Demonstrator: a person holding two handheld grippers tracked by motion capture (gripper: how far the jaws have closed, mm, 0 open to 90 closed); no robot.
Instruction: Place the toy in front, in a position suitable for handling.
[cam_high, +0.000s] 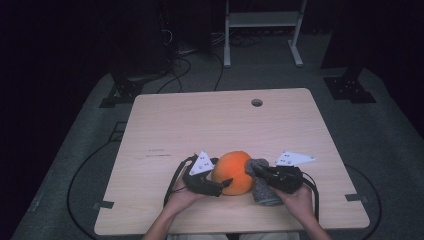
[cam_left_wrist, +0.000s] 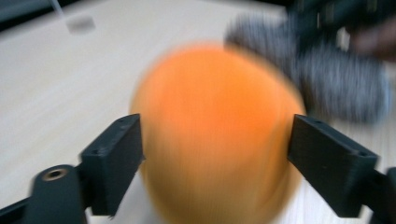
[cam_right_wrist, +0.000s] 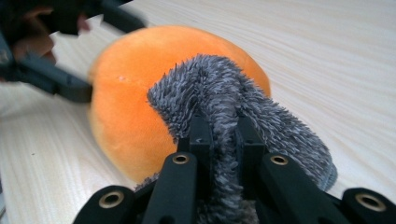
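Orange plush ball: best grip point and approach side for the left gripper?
Grip the orange plush ball across its widest middle, coming from its left, low along the table. The left gripper jaws already straddle it, and the grey fuzzy cloth in the right gripper covers its right side.

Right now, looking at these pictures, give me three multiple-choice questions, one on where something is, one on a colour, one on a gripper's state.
1. Where does the ball sit?
A. between the two grippers
B. by the table's round hole
C. on the floor

2. What colour is the fuzzy cloth?
A. red
B. grey
C. green

3. How is the right gripper?
A. wide open, nothing between
B. resting on bare table
C. shut on the cloth

Answers: 1 A, the ball lies between the left gripper and the right one in the high view. 2 B, its pile is grey. 3 C, its jaws pinch the cloth's fold.
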